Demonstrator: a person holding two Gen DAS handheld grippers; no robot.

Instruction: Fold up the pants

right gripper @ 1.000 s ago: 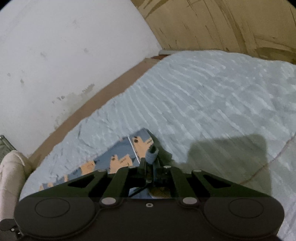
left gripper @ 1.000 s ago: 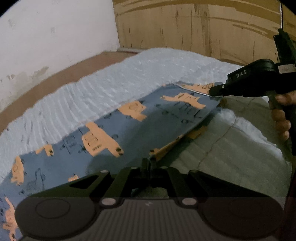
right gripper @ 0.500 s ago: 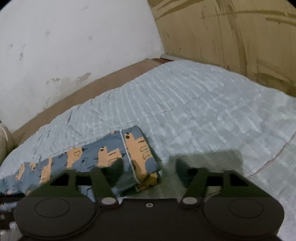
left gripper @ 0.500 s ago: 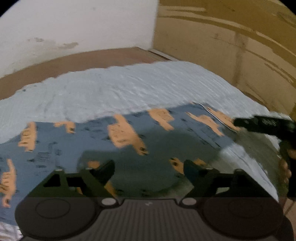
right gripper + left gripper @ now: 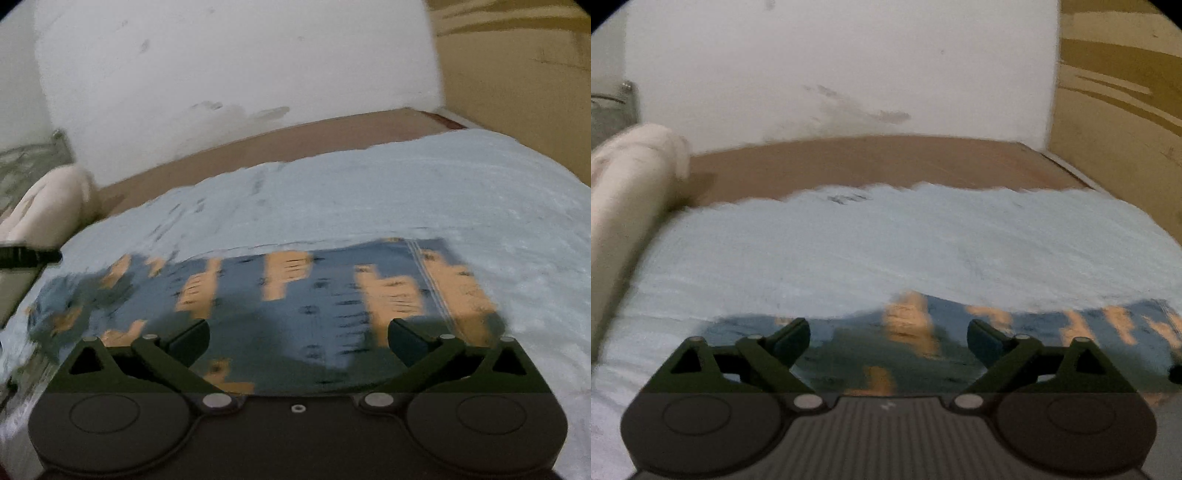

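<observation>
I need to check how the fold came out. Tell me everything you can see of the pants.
The pants are thin blue fabric printed with orange blocky shapes and small dark marks. They lie flat as a long strip across the pale blue bedspread, with a stitched seam near the right end. Both grippers, left and right, hover open above them; neither holds the cloth. Motion blur hides finer detail.

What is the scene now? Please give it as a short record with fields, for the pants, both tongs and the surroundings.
garment: blue pants with orange print, lying flat
surface: light blue bedspread
left tongs: open, holding nothing, above the pants
right tongs: open, holding nothing, above the pants
hem seam: visible at the right end of the pants in the right wrist view
nearby: cream pillow at left, white wall behind
image quality: motion blur in both views
</observation>
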